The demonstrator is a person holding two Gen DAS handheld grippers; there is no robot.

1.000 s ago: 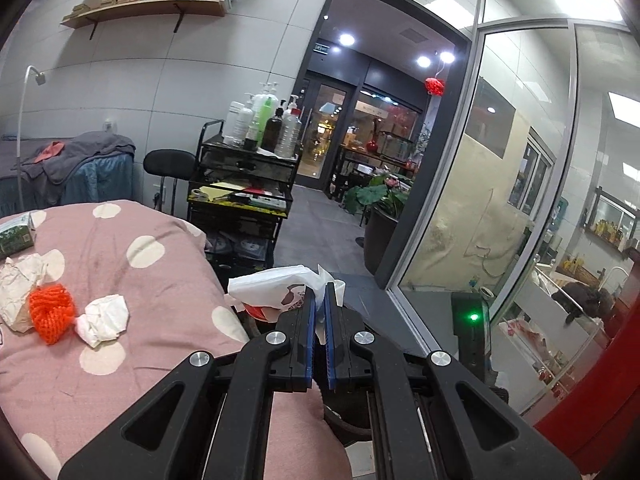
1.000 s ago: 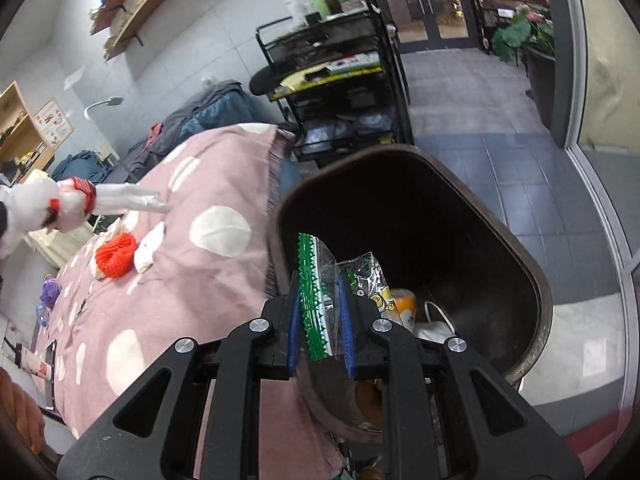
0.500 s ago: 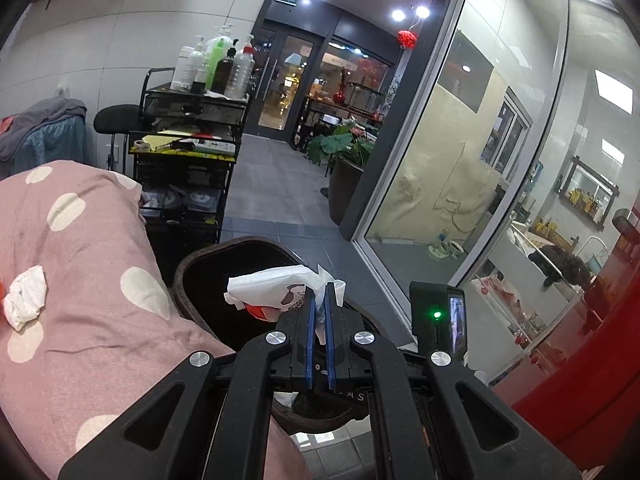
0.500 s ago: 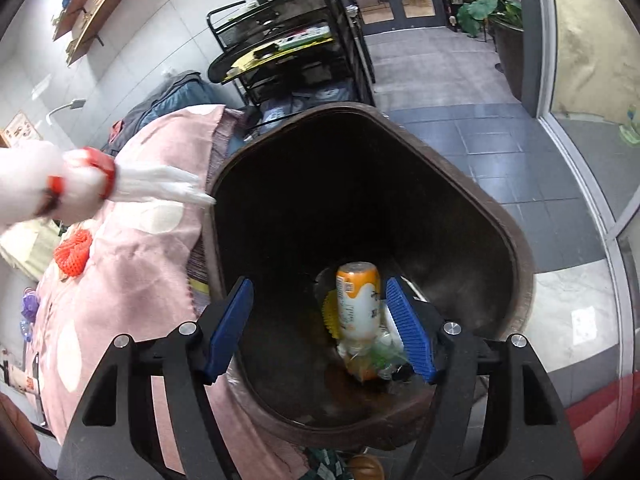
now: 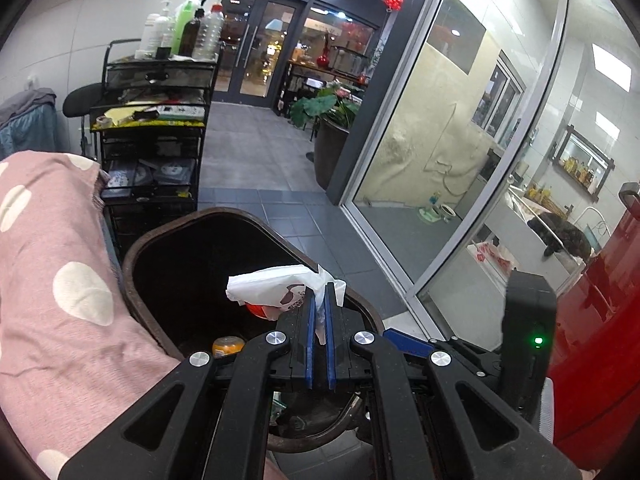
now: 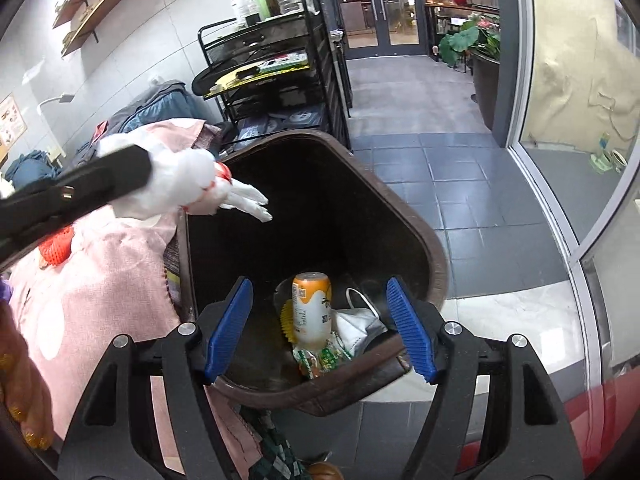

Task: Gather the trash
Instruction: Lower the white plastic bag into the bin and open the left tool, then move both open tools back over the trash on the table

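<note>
Over the open mouth of the dark brown bin, in the left wrist view, your left gripper has its blue jaws pressed nearly together on a white plastic bag with a red patch on its underside. The bag sticks out to the left of the jaws and hangs above the bin's dark interior, not touching the rim. Down inside the bin, just left of the gripper body, you can see the top of an orange can. A pink blanket with pale dots lies against the bin's left side. Behind the bin stands a black cart with bottles on its top shelf, and farther back a potted plant sits beside a glass wall.

In the right wrist view, your right gripper is spread wide with nothing between the jaws, poised above the near edge of the bin. On the bin floor between the jaws lie the orange can, a crumpled white face mask just to its right, and a green snack wrapper at the can's near end. At upper left, your left gripper reaches in with the white bag, its loose end pointing over the bin opening. A red net rests on the pink blanket, left of the bin.
</note>
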